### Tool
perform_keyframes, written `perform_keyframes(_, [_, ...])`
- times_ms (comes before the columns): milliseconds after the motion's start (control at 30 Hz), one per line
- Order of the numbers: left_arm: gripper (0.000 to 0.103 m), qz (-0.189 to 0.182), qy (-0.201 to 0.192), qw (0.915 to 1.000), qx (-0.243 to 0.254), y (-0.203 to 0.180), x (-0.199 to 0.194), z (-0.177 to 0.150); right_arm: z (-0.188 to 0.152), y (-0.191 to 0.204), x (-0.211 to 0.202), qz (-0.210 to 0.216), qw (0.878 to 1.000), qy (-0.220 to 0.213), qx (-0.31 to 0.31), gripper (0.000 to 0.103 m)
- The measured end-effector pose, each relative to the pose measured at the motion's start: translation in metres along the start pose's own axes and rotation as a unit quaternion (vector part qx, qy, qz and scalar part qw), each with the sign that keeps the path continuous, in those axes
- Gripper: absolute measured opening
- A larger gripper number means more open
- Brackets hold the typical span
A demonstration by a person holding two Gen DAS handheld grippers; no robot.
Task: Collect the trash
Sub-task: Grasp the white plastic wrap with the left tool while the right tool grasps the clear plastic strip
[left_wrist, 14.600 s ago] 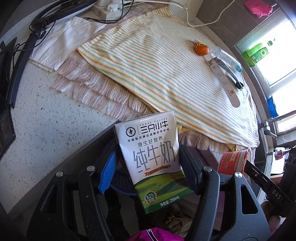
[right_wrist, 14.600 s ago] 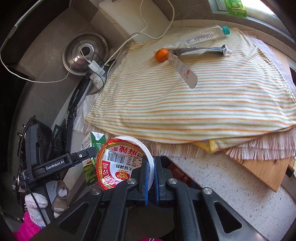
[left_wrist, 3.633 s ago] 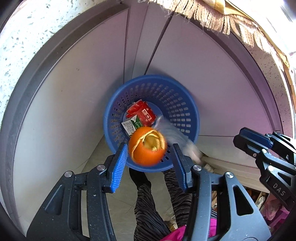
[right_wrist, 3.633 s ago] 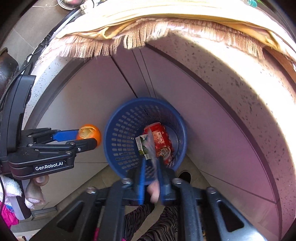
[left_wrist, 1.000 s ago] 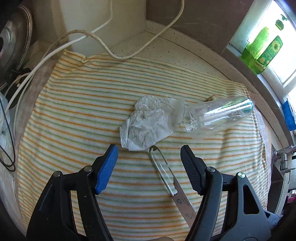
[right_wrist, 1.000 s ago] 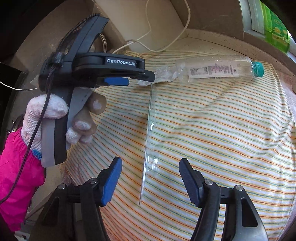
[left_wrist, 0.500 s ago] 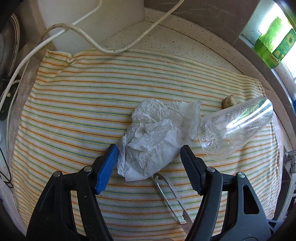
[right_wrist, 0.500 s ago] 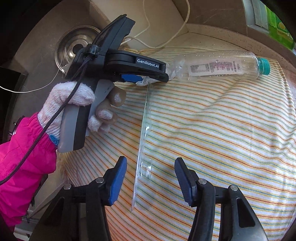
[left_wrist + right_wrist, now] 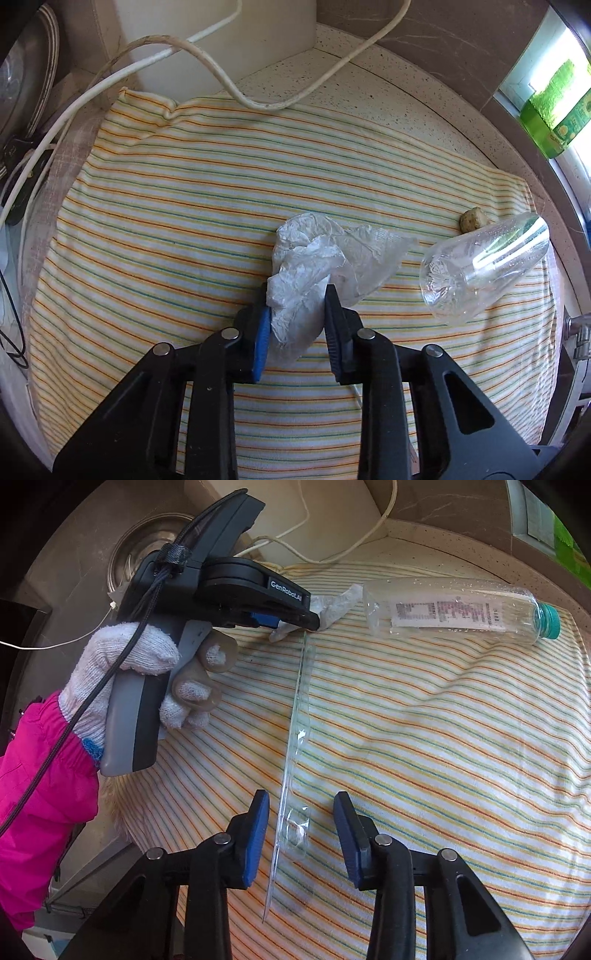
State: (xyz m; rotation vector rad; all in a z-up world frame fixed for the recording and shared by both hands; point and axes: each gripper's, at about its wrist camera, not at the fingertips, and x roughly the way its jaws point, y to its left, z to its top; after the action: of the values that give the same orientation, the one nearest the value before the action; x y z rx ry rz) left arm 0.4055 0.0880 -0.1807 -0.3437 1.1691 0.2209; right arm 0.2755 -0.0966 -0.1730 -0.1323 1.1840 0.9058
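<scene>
Left hand: on the far left of my right wrist view there's the white knit glove (image 9: 122, 657) with a bright pink sleeve (image 9: 40, 775), wrapped round the grey handle of my left gripper.

Left gripper (image 9: 297, 317): its jaws have just been closing, and now they're narrow, pinching the crumpled clear plastic bag (image 9: 314, 269) between the blue pad and the black one. So that one's holding trash, no doubt.

Plastic bag, where: lying on the striped orange-green-white cloth (image 9: 166, 229), about the middle of it, with its loose end flopped toward the bottle. From my right wrist view only a bit of it pokes out past the left gripper's tip (image 9: 332, 605).

Right gripper (image 9: 301, 830): jaws have just been closing too, but they're only partway in. The pads sit either side of the long clear plastic blister strip (image 9: 295, 738) and I can see gaps on both sides, so nothing's gripped yet.

Blister strip, where: stretched along the cloth from right under the left gripper's tip down to between my right jaws.

Bottle: clear empty plastic bottle with a teal cap (image 9: 454, 613), on its side on the cloth, just right of the bag, near it but I can't tell if they touch.

Small stuff: little brownish lump (image 9: 472, 219) on the cloth just behind the bottle.

Far right: green bottle (image 9: 550, 114) on the window ledge.
</scene>
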Motion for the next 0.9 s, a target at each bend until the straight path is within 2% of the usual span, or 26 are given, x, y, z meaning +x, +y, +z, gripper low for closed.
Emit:
perform_keyframes(100, [0.021,-0.001,-0.002,1.0000,-0.007,0.007,-0.003,-0.003,0.000,-0.001,0.001,-0.005,1.000,0.000,0.001,0.028])
perform_keyframes(200, [0.018,-0.002,-0.004,0.9999,-0.015,0.014,-0.008,-0.008,0.001,-0.002,0.001,-0.005,1.000,-0.001,0.004,0.016])
perform_keyframes(567, [0.014,-0.011,-0.026,0.9988,-0.040,0.041,-0.049,-0.043,-0.005,-0.008,-0.017,0.001,0.999,-0.028,0.029,0.016])
perform_keyframes(900, [0.014,-0.020,-0.048,0.9974,-0.050,0.058,-0.101,-0.101,-0.020,-0.005,-0.054,-0.006,0.997,-0.062,0.040,0.016])
